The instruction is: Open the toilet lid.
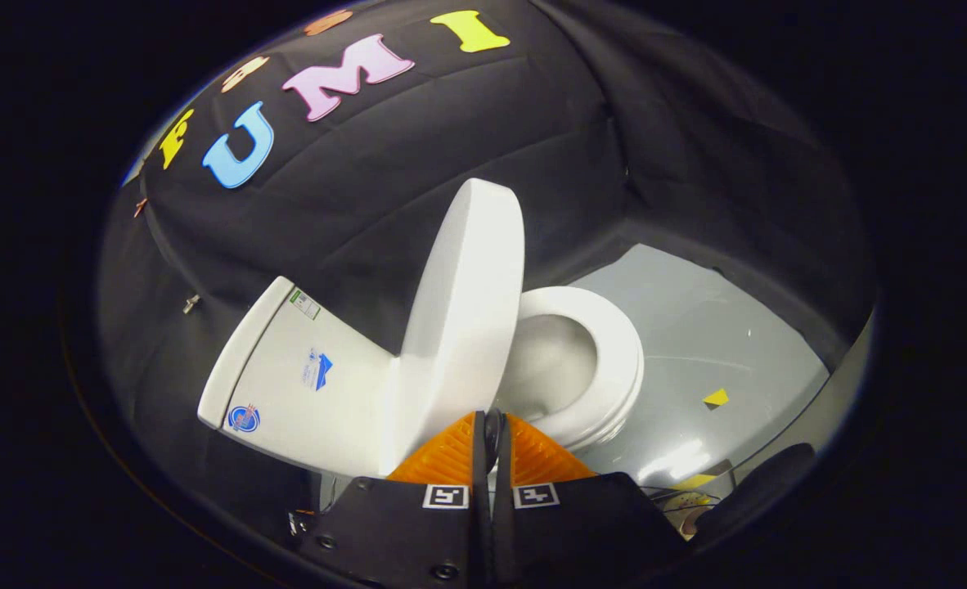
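Your orange-fingered claw (492, 425) has its fingers pressed together on nothing, just below the glossy white plastic toilet lid (469, 319), which stands raised between the tank (303, 384) and the open seat ring (614, 360).

Grey floor (696, 327), smooth and glossy, catching pale light reflections; small yellow tape mark (716, 397) stuck on floor, well apart from second yellow tape strip (694, 481) lying nearer; black cloth wall (418, 172) behind, creased and quilted, curving down to meet floor; small metal clip (191, 304) pinned on cloth; dark rounded object (766, 483) at floor edge, identity unclear.
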Demonstrator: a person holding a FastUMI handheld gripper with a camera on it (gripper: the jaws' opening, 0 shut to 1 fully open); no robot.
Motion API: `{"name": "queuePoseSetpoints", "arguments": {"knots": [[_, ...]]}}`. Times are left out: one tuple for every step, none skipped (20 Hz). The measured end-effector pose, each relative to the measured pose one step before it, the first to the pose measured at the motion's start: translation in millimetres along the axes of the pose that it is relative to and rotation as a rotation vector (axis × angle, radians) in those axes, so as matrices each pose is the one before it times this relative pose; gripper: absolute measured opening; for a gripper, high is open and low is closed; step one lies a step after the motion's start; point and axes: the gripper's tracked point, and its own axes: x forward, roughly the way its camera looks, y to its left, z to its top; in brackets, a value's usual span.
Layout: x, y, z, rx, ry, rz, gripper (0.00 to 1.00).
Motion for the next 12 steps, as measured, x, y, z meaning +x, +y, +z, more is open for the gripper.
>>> {"name": "queuePoseSetpoints", "arguments": {"knots": [[-3.15, 7.35, 1.89, -0.02709, -0.00945, -0.00849, 0.05], [-3.46, 8.28, 1.55, -0.02216, -0.00861, -0.00369, 0.05], [-4.27, 7.81, 2.28, -0.01188, -0.00995, 0.00271, 0.06], [-3.54, 8.41, 1.86, -0.00886, -0.01081, 0.00757, 0.06], [-2.26, 9.01, 1.33, -0.01223, -0.00905, 0.00775, 0.06], [-2.58, 9.05, 1.17, -0.01469, -0.00798, 0.00621, 0.06], [-1.55, 9.00, 2.40, -0.01757, -0.00729, 0.00596, 0.06], [-1.82, 9.65, 1.50, -0.01848, -0.00869, 0.00647, 0.06], [-1.80, 9.40, 2.09, -0.01789, -0.00987, 0.00756, 0.07], [-2.35, 9.72, 1.77, -0.01576, -0.00950, 0.00613, 0.07], [-0.30, 9.82, 1.61, -0.01564, -0.00898, 0.00598, 0.07], [-1.54, 10.38, 0.99, -0.01742, -0.00829, 0.00382, 0.07]]}}
